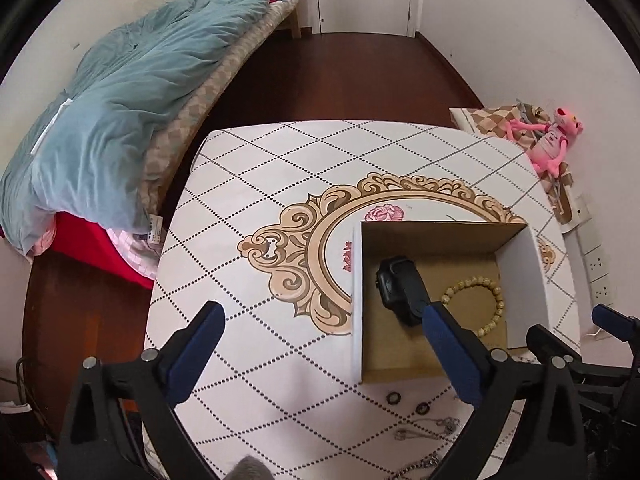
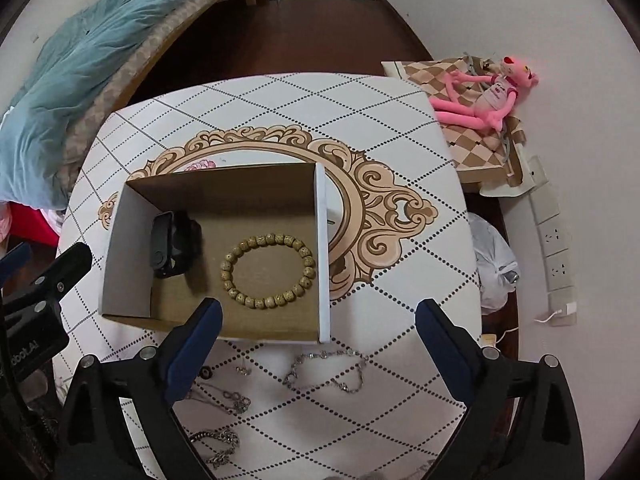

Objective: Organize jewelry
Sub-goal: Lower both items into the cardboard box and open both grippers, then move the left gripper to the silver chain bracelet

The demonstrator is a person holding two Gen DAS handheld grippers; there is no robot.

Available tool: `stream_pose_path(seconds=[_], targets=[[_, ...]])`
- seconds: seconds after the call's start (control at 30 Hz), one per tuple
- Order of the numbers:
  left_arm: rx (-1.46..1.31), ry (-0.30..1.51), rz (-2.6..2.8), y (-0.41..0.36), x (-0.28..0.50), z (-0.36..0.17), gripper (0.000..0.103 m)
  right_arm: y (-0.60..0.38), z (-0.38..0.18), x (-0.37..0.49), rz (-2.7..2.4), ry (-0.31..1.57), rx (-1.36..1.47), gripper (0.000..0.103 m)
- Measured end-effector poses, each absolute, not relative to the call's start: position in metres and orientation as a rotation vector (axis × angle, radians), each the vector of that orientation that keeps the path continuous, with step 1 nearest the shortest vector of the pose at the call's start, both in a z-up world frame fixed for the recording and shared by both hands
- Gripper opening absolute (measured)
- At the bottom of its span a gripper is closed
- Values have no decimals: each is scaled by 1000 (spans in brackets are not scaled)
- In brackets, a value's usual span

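1. The bed (image 1: 120, 92) with a blue quilt (image 2: 68, 68) runs along the far left wall, and dark wood floor (image 1: 340, 76) lies between it and the table (image 1: 256, 184).
2. The table carries a white cloth with a dotted diamond pattern and a tan scroll frame. Its far and left edges drop to the floor; its right edge stands near a checked cushion (image 2: 472, 132) with a pink toy (image 2: 484, 92), wall sockets (image 2: 554, 240) and a plastic bag (image 2: 494, 264).
3. The box (image 2: 116, 252), open at the top, sits near the table's middle, with bare cloth beyond it and to either side.
4. In the box the black watch (image 2: 174, 244) lies at the left and the bead bracelet (image 2: 268, 270) at the right, apart.
5. The left gripper (image 1: 324, 354) has its jaws wide apart and holding nothing, hovering over the box's left wall; its right finger reaches over the box just beside the watch.
6. The right gripper (image 2: 320, 342) also has its jaws wide apart and empty, over the box's near edge; the bracelet lies just ahead, between the jaws.
7. Silver chains (image 2: 328, 372) and small rings (image 1: 394, 397) lie loose on the cloth just in front of the box, under the right gripper.
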State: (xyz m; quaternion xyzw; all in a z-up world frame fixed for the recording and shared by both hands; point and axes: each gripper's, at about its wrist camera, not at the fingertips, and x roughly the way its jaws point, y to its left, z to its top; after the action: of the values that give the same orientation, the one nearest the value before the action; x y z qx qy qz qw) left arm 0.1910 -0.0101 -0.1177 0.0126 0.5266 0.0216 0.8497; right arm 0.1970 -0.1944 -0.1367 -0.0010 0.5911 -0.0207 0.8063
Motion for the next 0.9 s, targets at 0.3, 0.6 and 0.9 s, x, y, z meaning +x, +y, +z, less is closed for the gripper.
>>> stream_pose_path(seconds=[0.3, 0.6, 0.9], targets=[[52, 1035, 75, -11, 155, -76, 101, -195, -90, 165, -67, 1165, -6, 98], [25, 995, 58, -2, 120, -43, 101, -193, -39, 126, -71, 1071, 2, 98], [13, 1023, 64, 4, 93, -49, 101, -192, -35, 98, -61, 1079, 46, 98]])
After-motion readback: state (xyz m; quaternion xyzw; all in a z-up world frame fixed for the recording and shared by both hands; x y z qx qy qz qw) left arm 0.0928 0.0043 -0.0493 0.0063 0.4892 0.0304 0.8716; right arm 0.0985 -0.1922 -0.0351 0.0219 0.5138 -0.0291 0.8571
